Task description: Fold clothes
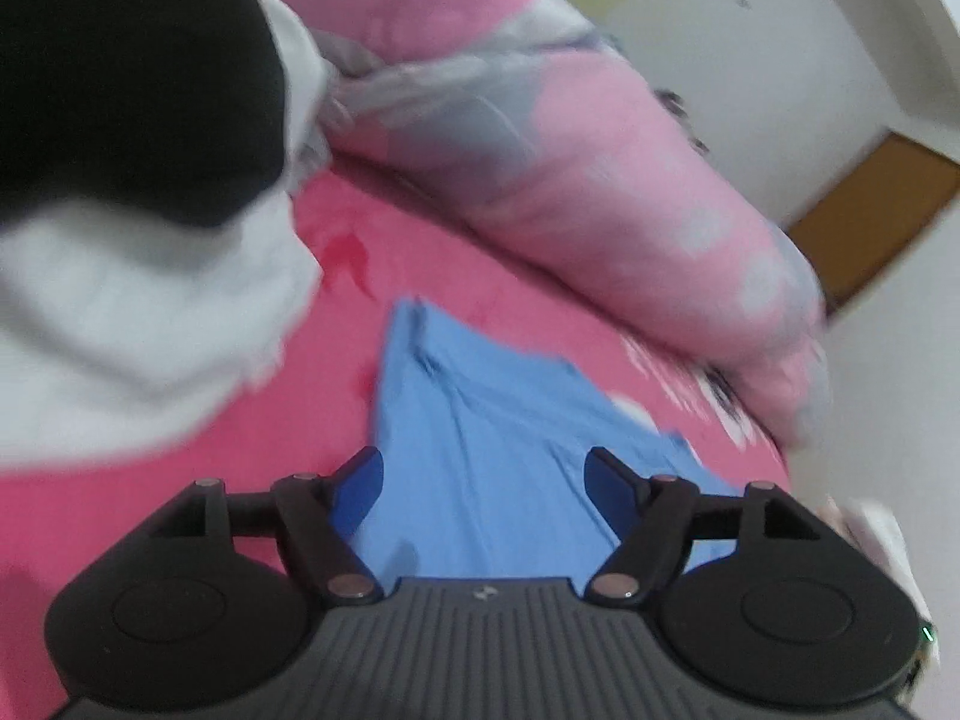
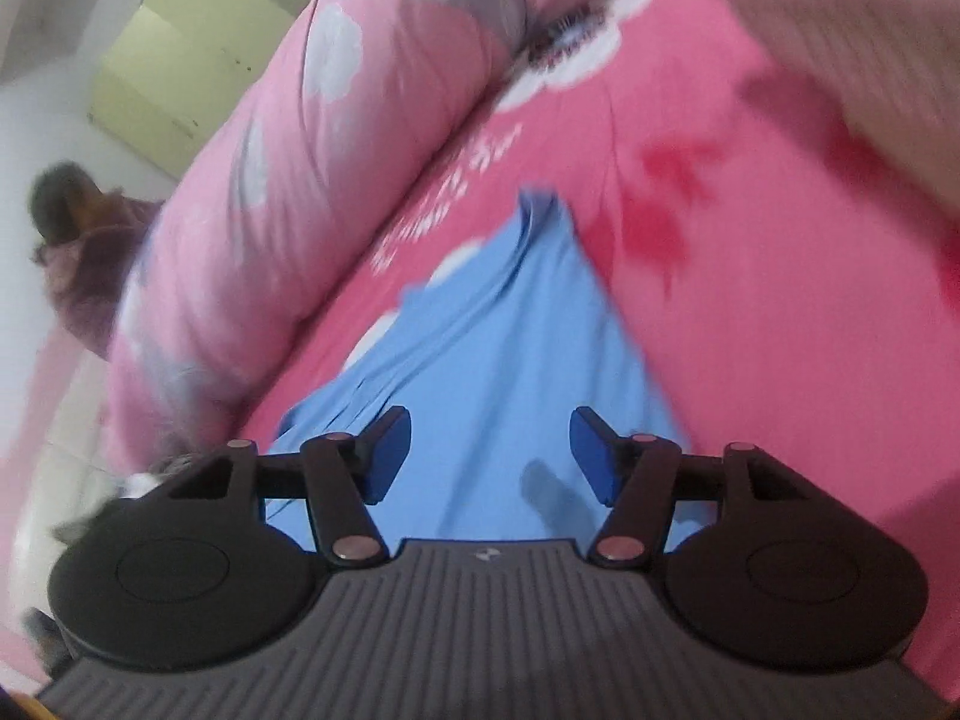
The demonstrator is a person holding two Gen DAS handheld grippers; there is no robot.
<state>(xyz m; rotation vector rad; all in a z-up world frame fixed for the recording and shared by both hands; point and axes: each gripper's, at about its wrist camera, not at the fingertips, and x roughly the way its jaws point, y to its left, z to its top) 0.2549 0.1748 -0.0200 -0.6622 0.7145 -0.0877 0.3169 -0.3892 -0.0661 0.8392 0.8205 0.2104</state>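
Closest to me in the left wrist view, my left hand-held gripper (image 1: 485, 480) has its blue pads (image 1: 360, 489) spread apart with nothing pinched between them; only the light blue garment (image 1: 480, 420) shows through the gap, lying below on the bed. In the right wrist view my right hand-held gripper (image 2: 491, 457) looks the same: blue pads (image 2: 591, 459) spread, nothing clamped, the same garment (image 2: 498, 348) under it.

The blue garment lies on the pink bedsheet (image 1: 150, 516), wrinkled along its length and narrowing to a bunched end at the far side. The picture is blurred, so I cannot tell what kind of clothing it is. The sheet (image 2: 780, 330) carries red leaf shapes and white flower prints.

To the left in the left wrist view, a pile of white cloth (image 1: 120, 324) with a black piece (image 1: 120, 72) on top sits on the sheet, apart from the blue garment. Beyond the garment, a rolled pink quilt (image 1: 600, 180) with grey and white flowers runs across the bed.

Farther off, the right wrist view shows a person in a purple top (image 2: 84, 258) beside the quilt (image 2: 288, 180), and a pale yellow cabinet (image 2: 180, 60) against the wall.
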